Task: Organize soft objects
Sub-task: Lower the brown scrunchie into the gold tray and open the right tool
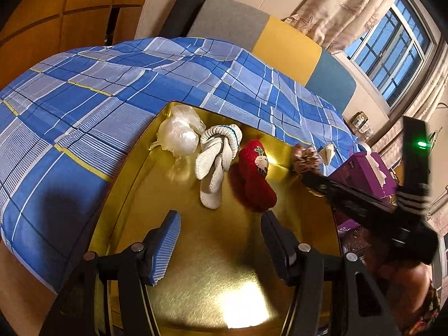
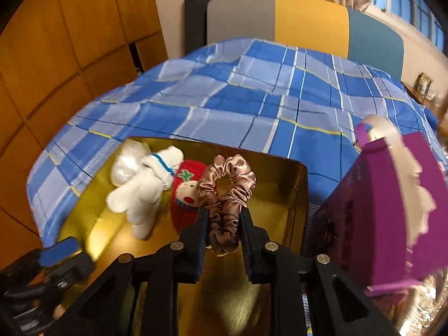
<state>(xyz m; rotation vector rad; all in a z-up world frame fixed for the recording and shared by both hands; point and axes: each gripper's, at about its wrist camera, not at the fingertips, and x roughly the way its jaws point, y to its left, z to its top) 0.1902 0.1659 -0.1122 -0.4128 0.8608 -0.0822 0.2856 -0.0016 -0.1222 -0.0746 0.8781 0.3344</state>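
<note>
Placing step: your right tongs (image 2: 224, 224) pinch the scrunchie (image 2: 225, 184) over the gold tray (image 2: 301, 187).
Left tongs (image 1: 221, 240) spread, empty; next, lower beside the red hat (image 2: 183, 196), lower centre, and release.

left wrist: close, angled down | right wrist: same | shared: gold tray (image 1: 305, 151) (image 2: 296, 173)

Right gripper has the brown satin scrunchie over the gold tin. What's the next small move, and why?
Probably lower the right gripper a little and open it, dropping the brown satin scrunchie onto the bare floor of the gold metal tin beside the red knitted sock. The clear plastic bag, white knitted glove and sock already lie in a row there, and that spot to their right is free.
</note>
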